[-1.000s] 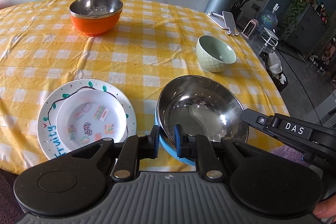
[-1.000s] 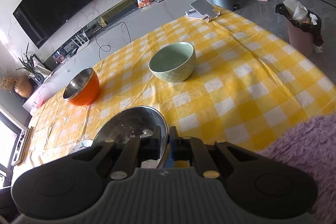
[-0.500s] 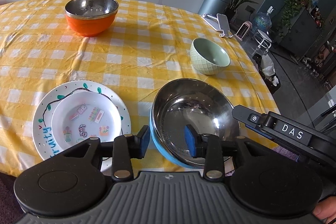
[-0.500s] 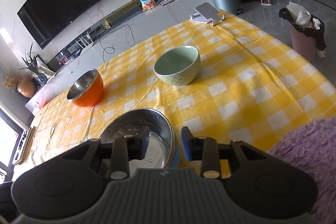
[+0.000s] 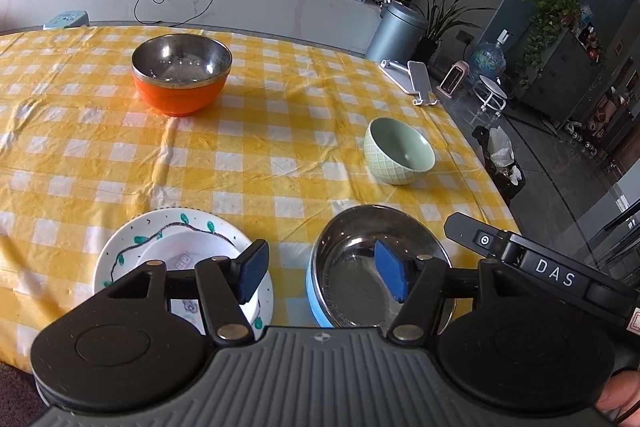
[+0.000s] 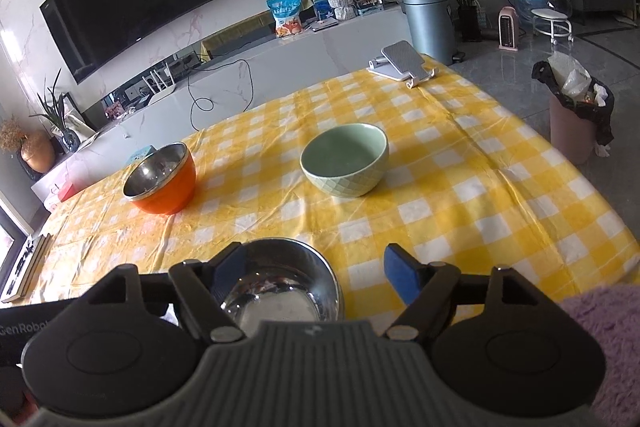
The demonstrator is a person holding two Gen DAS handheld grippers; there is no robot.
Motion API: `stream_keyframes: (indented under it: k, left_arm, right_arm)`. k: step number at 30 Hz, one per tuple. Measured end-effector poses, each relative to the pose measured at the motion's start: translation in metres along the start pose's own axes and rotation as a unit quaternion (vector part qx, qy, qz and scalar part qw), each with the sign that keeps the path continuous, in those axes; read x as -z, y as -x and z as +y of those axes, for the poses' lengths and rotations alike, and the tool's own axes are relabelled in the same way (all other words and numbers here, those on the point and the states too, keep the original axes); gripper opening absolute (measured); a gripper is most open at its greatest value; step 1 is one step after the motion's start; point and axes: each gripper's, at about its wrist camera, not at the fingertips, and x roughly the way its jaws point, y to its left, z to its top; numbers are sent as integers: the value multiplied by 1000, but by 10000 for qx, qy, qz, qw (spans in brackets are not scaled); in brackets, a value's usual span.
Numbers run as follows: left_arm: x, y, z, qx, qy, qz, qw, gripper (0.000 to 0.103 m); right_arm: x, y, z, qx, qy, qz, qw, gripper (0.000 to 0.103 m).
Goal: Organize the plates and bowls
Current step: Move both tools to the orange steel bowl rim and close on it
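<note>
Three bowls and a plate stack sit on the yellow-checked surface [image 5: 280, 131]. The blue bowl [image 5: 352, 279], steel inside, stands at the near edge; just left of it, apart, is the plate [image 5: 132, 247] with a green vine, with a smaller white plate [image 5: 180, 251] lying on it. The green bowl [image 5: 398, 151] stands beyond the blue one toward the right edge, and the orange bowl [image 5: 182, 75], also steel-lined, is far left, well apart from the rest. The left gripper [image 5: 320, 273] is wide open and holds nothing: its left pad sits over the plates, its right pad over the blue bowl's inside. The right gripper [image 6: 312, 273] is also spread wide and empty, hovering above the blue bowl [image 6: 280, 279], its right pad over bare cloth. A phone stand [image 6: 402, 61] sits at the far right edge of the surface. Purple fuzzy fabric [image 6: 600, 327] shows at the near right.
</note>
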Motion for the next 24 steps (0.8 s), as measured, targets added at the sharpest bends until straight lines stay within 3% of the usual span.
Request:
stream_keyframes:
  k: [8,24]
  left_arm:
    - [-31,5,27,-324,69,-201,9992,75]
    - [-81,3,95,-860,376,-506,9943,78]
  right_arm:
    - [-27,-11,39,-85,626,-203,9978,86]
    - [-60,-74,103,-431,874,225,9950,87]
